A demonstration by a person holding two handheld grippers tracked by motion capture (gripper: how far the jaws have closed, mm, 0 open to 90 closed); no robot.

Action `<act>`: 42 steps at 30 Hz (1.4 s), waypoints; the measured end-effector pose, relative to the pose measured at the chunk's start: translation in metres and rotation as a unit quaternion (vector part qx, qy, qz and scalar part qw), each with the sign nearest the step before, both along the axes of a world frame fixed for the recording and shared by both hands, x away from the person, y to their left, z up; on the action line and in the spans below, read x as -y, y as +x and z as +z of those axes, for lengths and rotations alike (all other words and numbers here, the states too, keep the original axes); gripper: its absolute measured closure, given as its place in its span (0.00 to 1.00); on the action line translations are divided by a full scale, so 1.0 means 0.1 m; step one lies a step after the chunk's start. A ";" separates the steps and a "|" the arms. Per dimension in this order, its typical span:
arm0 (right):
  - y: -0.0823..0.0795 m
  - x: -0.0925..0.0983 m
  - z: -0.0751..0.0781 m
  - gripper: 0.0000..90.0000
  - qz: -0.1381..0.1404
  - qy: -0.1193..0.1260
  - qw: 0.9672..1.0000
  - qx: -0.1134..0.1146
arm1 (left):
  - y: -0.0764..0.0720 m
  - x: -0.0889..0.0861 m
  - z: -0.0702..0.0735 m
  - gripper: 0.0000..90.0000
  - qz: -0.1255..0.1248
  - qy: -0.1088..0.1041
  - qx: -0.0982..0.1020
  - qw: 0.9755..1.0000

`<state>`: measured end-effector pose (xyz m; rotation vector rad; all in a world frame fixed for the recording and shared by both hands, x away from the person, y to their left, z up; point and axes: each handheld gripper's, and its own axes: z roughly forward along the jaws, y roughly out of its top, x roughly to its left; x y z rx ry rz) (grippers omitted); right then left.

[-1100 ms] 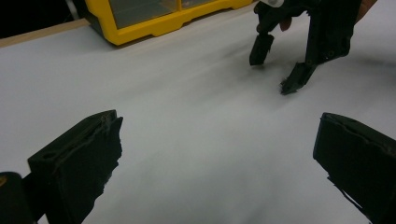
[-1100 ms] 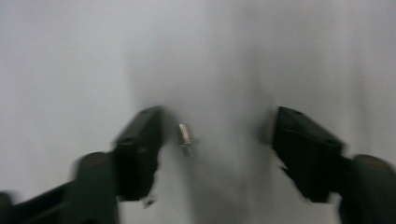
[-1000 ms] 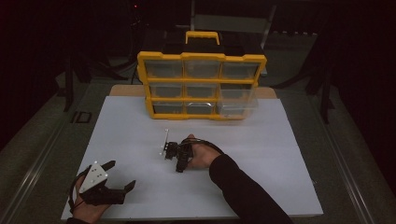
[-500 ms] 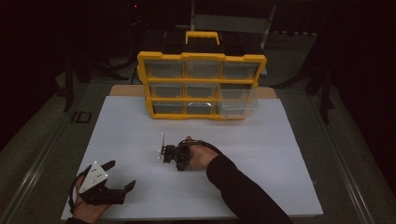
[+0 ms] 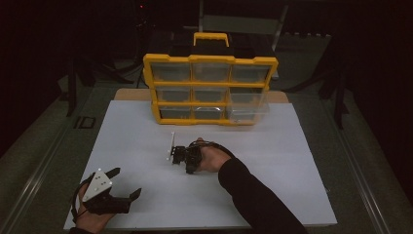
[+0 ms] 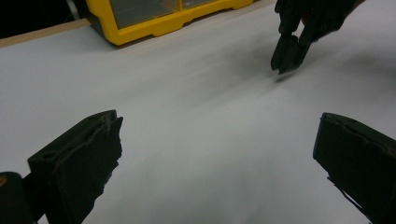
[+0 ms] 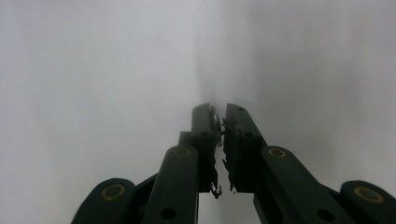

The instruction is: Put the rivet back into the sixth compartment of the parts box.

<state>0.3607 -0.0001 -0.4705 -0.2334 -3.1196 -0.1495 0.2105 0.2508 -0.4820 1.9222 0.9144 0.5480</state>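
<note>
Pinching a thin white rod [image 5: 170, 146] at its lower end, the right hand-held gripper [image 5: 176, 155] holds it nearly upright over the worktop [image 5: 292, 161]; so slight a grip could let it swivel or slip. The left hand-held gripper [image 5: 124, 185] rests released.

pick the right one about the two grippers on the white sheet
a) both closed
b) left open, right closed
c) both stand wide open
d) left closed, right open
b: the left gripper sits near the front edge of the white sheet with its jaws spread wide apart, while the right gripper has its jaws drawn together with a thin slit between them.
</note>
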 end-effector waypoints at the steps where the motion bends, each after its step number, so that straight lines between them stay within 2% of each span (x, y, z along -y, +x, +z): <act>1: 0.01 0.01 0.02 0.92 -0.002 0.001 1.000 0.001 | 0.00 0.00 0.00 0.02 0.000 0.000 0.000 1.000; 17: 0.23 0.21 0.43 0.92 -0.039 0.024 0.999 0.029 | 0.00 0.00 0.00 0.02 0.000 -0.001 0.000 1.000; 18: 0.28 0.25 0.49 0.92 -0.044 0.025 0.998 0.036 | 0.00 0.00 0.00 0.02 0.000 0.000 0.000 1.000; 26: 0.41 0.37 0.69 0.92 -0.070 0.032 0.996 0.047 | 0.00 0.00 0.00 0.02 0.000 0.000 -0.001 1.000; 27: 0.44 0.40 0.75 0.92 -0.081 0.029 0.995 0.051 | 0.00 0.00 0.00 0.02 0.000 0.001 -0.001 1.000; 34: 0.55 0.51 0.93 0.92 -0.100 0.040 0.992 0.066 | 0.00 0.00 0.00 0.02 0.001 0.000 0.000 1.000; 38: 0.61 0.58 1.05 0.92 -0.115 0.053 0.989 0.076 | 0.00 0.00 0.00 0.02 0.000 0.000 -0.001 1.000; 42: 0.67 0.66 1.18 0.92 -0.132 0.072 0.985 0.086 | 0.00 0.00 0.00 0.02 0.001 -0.002 0.000 1.000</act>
